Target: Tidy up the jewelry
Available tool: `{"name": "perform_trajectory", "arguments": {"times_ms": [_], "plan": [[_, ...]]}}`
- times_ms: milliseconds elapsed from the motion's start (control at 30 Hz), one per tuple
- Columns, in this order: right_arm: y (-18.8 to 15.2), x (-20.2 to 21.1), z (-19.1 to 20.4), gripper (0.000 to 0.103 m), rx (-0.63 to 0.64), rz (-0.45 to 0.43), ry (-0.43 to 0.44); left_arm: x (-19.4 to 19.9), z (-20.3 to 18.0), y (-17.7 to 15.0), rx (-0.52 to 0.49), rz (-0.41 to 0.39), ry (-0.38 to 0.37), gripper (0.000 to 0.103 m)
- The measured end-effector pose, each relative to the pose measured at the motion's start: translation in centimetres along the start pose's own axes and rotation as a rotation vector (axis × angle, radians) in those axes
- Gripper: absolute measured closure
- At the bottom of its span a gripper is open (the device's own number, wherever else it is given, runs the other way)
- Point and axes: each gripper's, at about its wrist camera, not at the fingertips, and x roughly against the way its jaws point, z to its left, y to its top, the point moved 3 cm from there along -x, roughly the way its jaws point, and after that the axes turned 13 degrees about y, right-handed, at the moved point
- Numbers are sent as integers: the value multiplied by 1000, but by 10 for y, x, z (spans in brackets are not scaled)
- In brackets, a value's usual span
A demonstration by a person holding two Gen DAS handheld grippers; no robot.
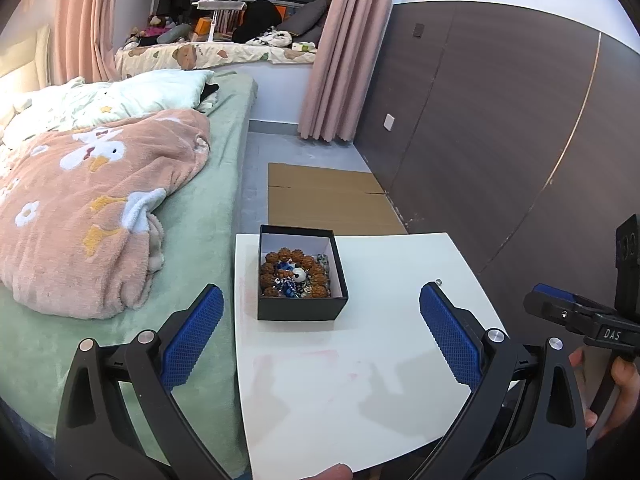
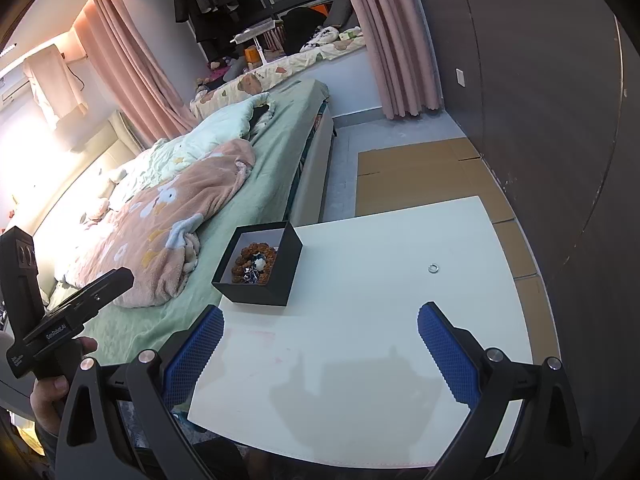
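Clearly the ring [image 2: 433, 268] left near the bench's [image 2: 360, 360] right edge, well apart from the box [image 2: 260, 268], is tiny, hard and slippery; pinch across its band. Both hand-held grippers, left [image 1: 322, 334] and right [image 2: 320, 344], gape empty.

The bench [image 2: 360, 280] looks smooth, white and a bit shiny. The box [image 1: 300, 308] is matt black outside, like card. The beads [image 1: 280, 258] in it look bumpy and brown. The ring [image 2: 432, 268] is shiny metal. The blanket [image 1: 100, 216] is fluffy cloth. The tool pads [image 1: 192, 340] are bumpy blue.
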Motion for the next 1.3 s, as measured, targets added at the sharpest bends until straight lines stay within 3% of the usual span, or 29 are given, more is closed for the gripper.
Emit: {"name": "perform_trajectory", "arguments": {"times_ms": [600,1300], "plan": [[0,-1,-3,8,-16,-2,-9,-2,-1,-3,-22,11,33,5],[-2,-12,-5,8,-15,29,-28,-17,-15,-5,-40,0,-9,5]]}}
